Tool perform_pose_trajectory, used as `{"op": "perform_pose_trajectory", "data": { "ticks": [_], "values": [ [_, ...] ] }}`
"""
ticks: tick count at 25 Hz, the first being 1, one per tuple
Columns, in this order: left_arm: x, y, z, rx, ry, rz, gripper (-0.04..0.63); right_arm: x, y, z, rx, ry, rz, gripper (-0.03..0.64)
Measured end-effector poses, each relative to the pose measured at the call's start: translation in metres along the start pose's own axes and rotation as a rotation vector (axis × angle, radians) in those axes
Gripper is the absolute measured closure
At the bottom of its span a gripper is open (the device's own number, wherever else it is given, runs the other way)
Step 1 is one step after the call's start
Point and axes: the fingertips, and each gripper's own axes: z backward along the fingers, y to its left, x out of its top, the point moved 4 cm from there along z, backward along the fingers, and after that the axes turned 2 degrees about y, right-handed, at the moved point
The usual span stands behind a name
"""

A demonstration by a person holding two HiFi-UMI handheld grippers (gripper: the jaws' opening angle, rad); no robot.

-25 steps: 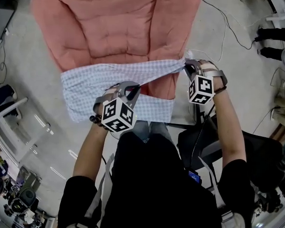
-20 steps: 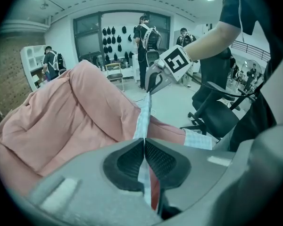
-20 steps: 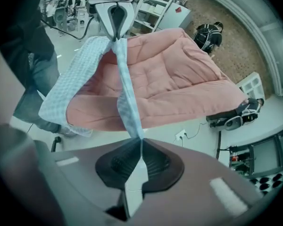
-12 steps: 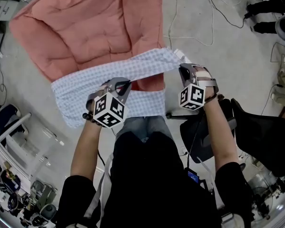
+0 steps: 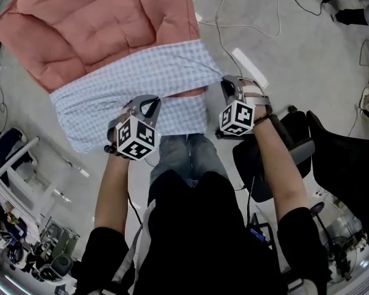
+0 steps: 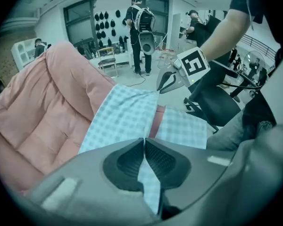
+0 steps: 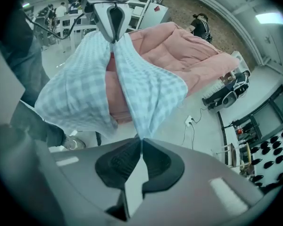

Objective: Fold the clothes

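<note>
A blue-and-white checked garment [image 5: 135,82] hangs over the near edge of a pink quilted pad [image 5: 98,23]. My left gripper [image 5: 151,102] is shut on a fold of it near the middle of its lower part. In the left gripper view the cloth [image 6: 127,121] runs straight out of the closed pads [image 6: 132,159]. My right gripper [image 5: 225,83] is shut on the garment's right end, and the checked cloth [image 7: 141,88] fans out from its pads [image 7: 156,161]. The fabric spans the gap between both grippers, with a strip of pink showing beneath it.
A black office chair [image 5: 332,158] stands close at the right, beside the person's right arm. Cables [image 5: 234,23] and a white strip [image 5: 249,66] lie on the grey floor. White racks [image 5: 12,177] stand at the left. People [image 6: 139,22] stand far off.
Both grippers have come lower and nearer to the person's body, still gripping the cloth. The right gripper has rolled. The garment's right end has drawn in towards the pad's edge.
</note>
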Motion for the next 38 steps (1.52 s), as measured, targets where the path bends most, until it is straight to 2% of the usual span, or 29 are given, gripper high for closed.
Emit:
{"op": "perform_pose_trajectory", "data": {
  "ticks": [5, 9, 10, 12, 15, 20, 30, 34, 38],
  "values": [
    [-0.016, -0.009, -0.012, 0.028, 0.015, 0.058, 0.575, -0.002, 0.008, -0.008, 0.022, -0.046, 0.036, 0.597],
    [-0.025, -0.016, -0.022, 0.016, 0.005, 0.104, 0.573, -0.003, 0.016, -0.02, 0.038, -0.059, 0.053, 0.595],
    [-0.027, -0.016, -0.024, 0.013, 0.001, 0.116, 0.568, -0.005, 0.021, -0.023, 0.058, -0.047, 0.052, 0.588],
    [-0.029, -0.017, -0.027, 0.012, -0.003, 0.134, 0.567, -0.018, 0.036, -0.029, 0.116, 0.005, 0.054, 0.528],
    [-0.03, -0.014, -0.028, 0.009, -0.016, 0.151, 0.565, -0.041, 0.052, -0.032, 0.173, 0.058, 0.041, 0.518],
    [-0.028, -0.009, -0.024, -0.006, -0.032, 0.13, 0.552, -0.054, 0.042, -0.029, 0.148, 0.073, -0.027, 0.523],
    [-0.029, 0.002, -0.026, -0.082, -0.028, 0.147, 0.41, -0.047, 0.018, -0.025, 0.103, 0.037, -0.142, 0.523],
    [-0.032, 0.001, -0.022, -0.066, -0.046, 0.158, 0.41, -0.037, 0.022, -0.022, 0.114, -0.004, -0.155, 0.523],
    [-0.04, -0.009, -0.013, -0.011, -0.073, 0.205, 0.41, -0.038, 0.032, -0.012, 0.117, -0.043, -0.205, 0.523]
  ]
}}
